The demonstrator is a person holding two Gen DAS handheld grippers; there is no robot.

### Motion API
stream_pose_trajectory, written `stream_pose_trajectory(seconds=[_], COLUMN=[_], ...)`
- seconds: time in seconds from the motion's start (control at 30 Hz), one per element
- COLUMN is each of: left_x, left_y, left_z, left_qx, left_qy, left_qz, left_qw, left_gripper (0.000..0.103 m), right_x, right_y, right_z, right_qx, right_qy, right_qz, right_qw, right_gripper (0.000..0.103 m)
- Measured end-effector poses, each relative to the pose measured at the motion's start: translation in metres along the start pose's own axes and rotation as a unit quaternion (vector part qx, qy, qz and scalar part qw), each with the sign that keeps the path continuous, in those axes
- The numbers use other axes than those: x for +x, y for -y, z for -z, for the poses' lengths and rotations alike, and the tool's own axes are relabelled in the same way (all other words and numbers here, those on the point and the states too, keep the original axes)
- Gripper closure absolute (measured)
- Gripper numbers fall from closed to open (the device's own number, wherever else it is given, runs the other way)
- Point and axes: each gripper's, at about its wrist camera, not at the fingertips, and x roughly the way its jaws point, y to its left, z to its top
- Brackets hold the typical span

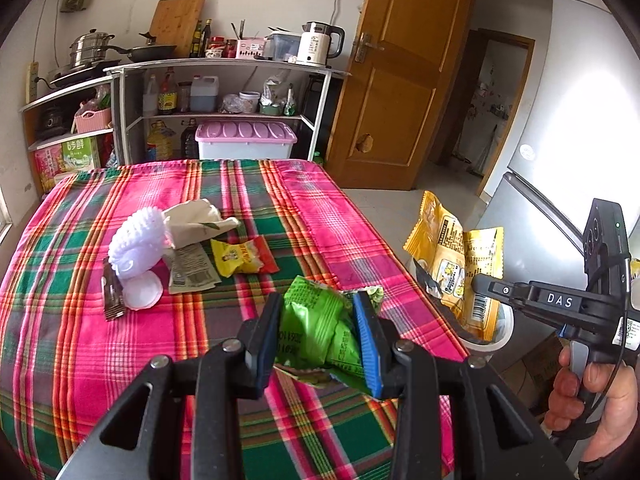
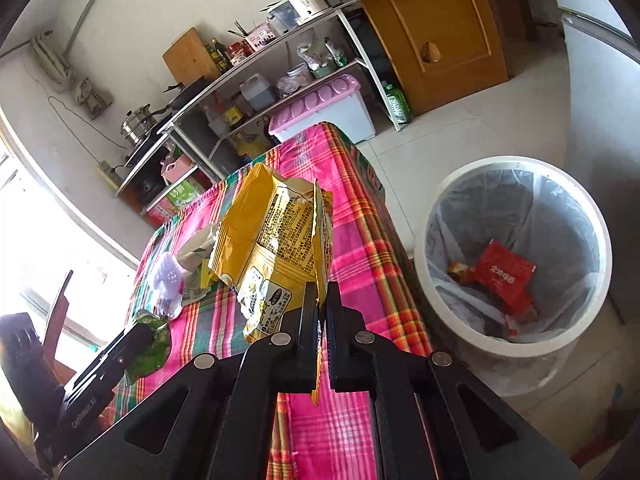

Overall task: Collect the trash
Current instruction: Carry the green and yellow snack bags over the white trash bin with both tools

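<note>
**Two wrappers lifted, bin waiting beside the table**

At the table's right edge, the yellow snack bag [image 2: 276, 248] hangs pinched by one bottom corner in the right gripper [image 2: 322, 320], whose jaws are closed tight on the foil. Held this way, the bag stands up and clear of the cloth, close to the white bin [image 2: 516, 344] on the floor just beside the table, probably so it can be swung over the rim and dropped. The bin is lined with a clear bag and already holds a red packet [image 2: 504, 274] and other scraps.

Over the near middle of the table, the left gripper [image 1: 320, 336] is clamped on a crumpled green wrapper [image 1: 316, 328], which bulges between the blue pads [image 1: 368, 340]. I judge it lifted or nearly lifted off the plaid tablecloth [image 1: 80, 360], though contact beneath is hard to tell.

Farther back on the cloth lies the remaining trash: a small yellow-and-red packet [image 1: 240, 256], a printed paper wrapper [image 1: 192, 270], a crumpled beige paper [image 1: 200, 220], a white foam net [image 1: 138, 242], a white round lid [image 1: 142, 296] and a dark brown wrapper [image 1: 112, 292]. These sit bunched together, well apart from the bin, so several more trips seem needed.
</note>
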Motion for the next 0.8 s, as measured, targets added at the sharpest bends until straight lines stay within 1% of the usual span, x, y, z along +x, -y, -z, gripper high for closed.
stream_pose_trajectory(seconds=[0.23,0.47,0.6,0.8], left_x=[0.029,0.064,0.086,0.118], left_y=[0.044,0.087,0.109,0.138], left_z=[-0.012,-0.017,-0.018,-0.018], left_qx=[0.026,0.041,0.045,0.048], left_qy=[-0.009,-0.024,-0.035,-0.050], left_qz=[0.029,0.058,0.071,0.085], left_qw=[0.9992,0.9972,0.9959,0.9939], left_gripper=[0.065,0.065,0.065,0.065], right_x=[-0.019,-0.031,-0.032,-0.027], right_y=[0.048,0.092,0.112,0.137], right_z=[-0.008,-0.015,-0.018,-0.019], right_qx=[0.035,0.056,0.065,0.075], right_qy=[0.016,0.026,0.029,0.027], right_qz=[0.026,0.065,0.086,0.106], right_qw=[0.999,0.996,0.994,0.991], right_gripper=[0.100,0.100,0.100,0.100])
